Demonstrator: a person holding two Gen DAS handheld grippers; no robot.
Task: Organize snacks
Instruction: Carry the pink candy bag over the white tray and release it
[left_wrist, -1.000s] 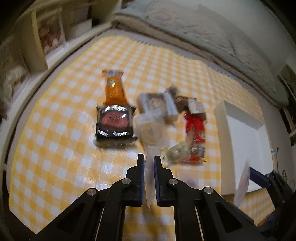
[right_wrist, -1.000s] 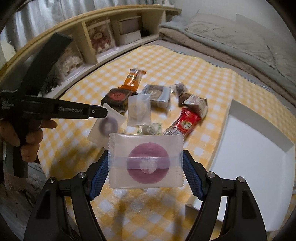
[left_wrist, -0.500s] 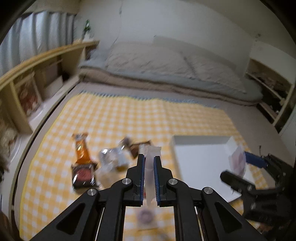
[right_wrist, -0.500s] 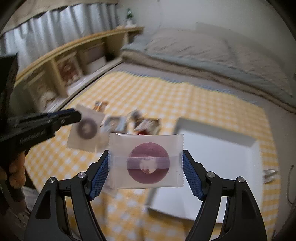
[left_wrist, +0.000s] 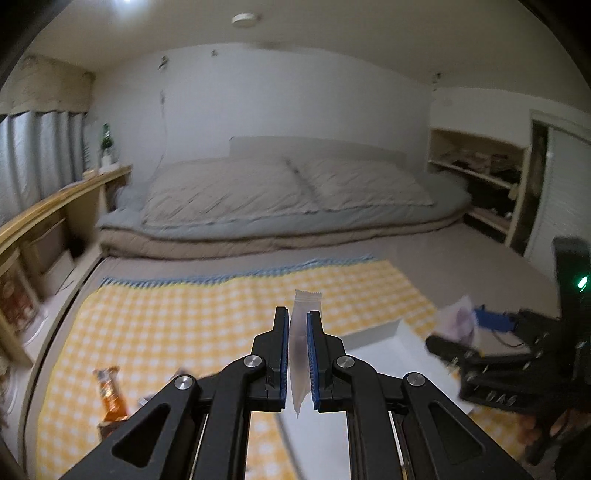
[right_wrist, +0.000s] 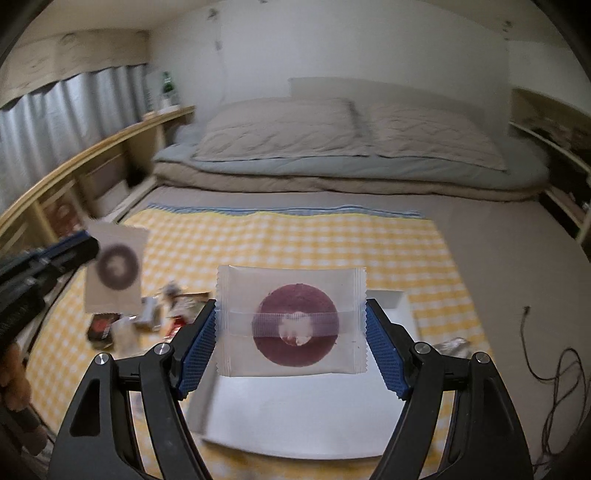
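Note:
My left gripper (left_wrist: 297, 334) is shut on a clear ring-snack packet (left_wrist: 301, 325), seen edge-on; in the right wrist view this packet (right_wrist: 114, 266) hangs in the air at the left. My right gripper (right_wrist: 291, 328) is shut on a second clear packet (right_wrist: 291, 319) with a dark red ring inside, held above the white tray (right_wrist: 295, 413). The tray's rim also shows in the left wrist view (left_wrist: 384, 332), with the right gripper (left_wrist: 476, 321) at the far right. Several loose snacks (right_wrist: 147, 314) lie in a pile on the yellow checked cloth (right_wrist: 295, 240).
An orange snack packet (left_wrist: 110, 395) lies on the cloth at the left. A bed (right_wrist: 351, 147) fills the back. Wooden shelves (right_wrist: 92, 177) run along the left. A dark cable (right_wrist: 554, 362) lies on the floor at the right.
Both grippers have risen and tilted up with their packets. The views now take in the bed and wall, and the snack pile has dropped low in the frames.

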